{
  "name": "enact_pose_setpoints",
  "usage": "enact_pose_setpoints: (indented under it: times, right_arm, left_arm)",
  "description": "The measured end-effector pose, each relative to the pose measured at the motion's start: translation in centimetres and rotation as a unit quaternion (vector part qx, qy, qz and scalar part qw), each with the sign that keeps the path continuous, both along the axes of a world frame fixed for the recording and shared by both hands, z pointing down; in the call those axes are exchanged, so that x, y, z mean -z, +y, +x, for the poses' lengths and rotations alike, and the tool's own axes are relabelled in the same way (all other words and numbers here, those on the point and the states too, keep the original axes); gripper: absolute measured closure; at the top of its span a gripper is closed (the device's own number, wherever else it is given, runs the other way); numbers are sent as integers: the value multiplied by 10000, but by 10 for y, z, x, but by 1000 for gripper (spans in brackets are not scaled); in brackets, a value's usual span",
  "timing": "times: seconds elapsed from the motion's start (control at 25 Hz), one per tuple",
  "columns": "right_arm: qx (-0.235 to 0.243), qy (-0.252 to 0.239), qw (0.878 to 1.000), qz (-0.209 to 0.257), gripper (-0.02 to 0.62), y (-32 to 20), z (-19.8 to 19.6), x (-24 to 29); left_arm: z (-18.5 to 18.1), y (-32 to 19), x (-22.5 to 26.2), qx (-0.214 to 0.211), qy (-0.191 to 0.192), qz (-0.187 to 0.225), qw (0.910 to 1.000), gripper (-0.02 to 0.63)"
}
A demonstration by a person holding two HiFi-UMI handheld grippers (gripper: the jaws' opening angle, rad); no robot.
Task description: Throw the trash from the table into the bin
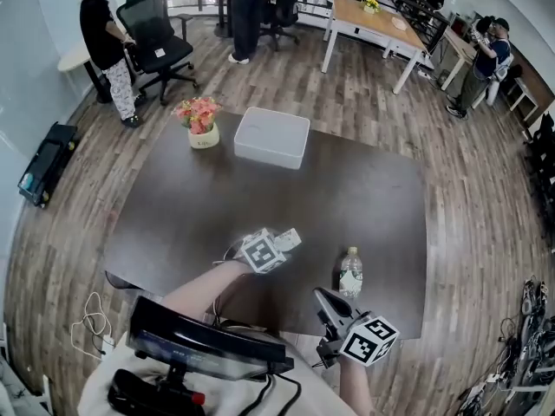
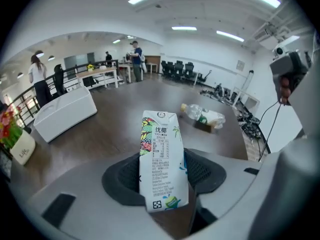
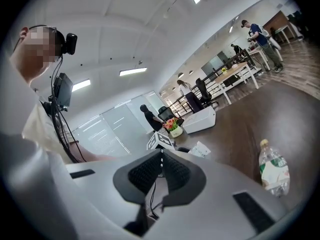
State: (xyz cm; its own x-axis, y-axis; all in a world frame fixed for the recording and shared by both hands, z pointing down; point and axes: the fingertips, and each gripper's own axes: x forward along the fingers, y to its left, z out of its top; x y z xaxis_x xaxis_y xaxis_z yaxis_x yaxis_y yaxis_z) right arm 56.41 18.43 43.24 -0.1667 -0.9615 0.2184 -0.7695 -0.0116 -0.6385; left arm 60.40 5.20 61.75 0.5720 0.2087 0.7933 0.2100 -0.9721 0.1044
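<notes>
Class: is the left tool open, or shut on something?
Shut on a drink carton: the left tool's two pads press against its sides.

The left gripper (image 2: pixel 165 173) grips a drink carton (image 2: pixel 162 151) between its black pads, the carton standing upright. Beyond it, a plastic bottle (image 2: pixel 202 115) lies on the dark table (image 2: pixel 125 121). A white box (image 2: pixel 65 113) sits well off to the left.

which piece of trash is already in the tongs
The printed drink carton, clamped in the left tongs. The clear plastic bottle stands free on the table, untouched by either.
</notes>
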Motion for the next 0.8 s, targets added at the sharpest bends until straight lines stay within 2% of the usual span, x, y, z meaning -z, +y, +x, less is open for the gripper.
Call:
enact_pose_setpoints:
  times: [0.08, 0.48, 0.68, 0.8]
  right_arm:
    - [-23, -54, 10000, 27, 575, 10, 1, -1]
    - [-125, -92, 9998, 130, 575, 47, 4, -1]
    - [-25, -111, 9996, 273, 575, 61, -6, 4]
    - [26, 35, 9995, 327, 575, 63, -8, 4]
  left_arm:
    - [-2, 10, 10, 128, 159, -96, 9997, 377]
    - [-11, 46, 42, 198, 665, 98, 9975, 382]
    - [-29, 57, 61, 297, 729, 246, 9966, 382]
    - [-34, 56, 74, 341, 854, 389, 9950, 382]
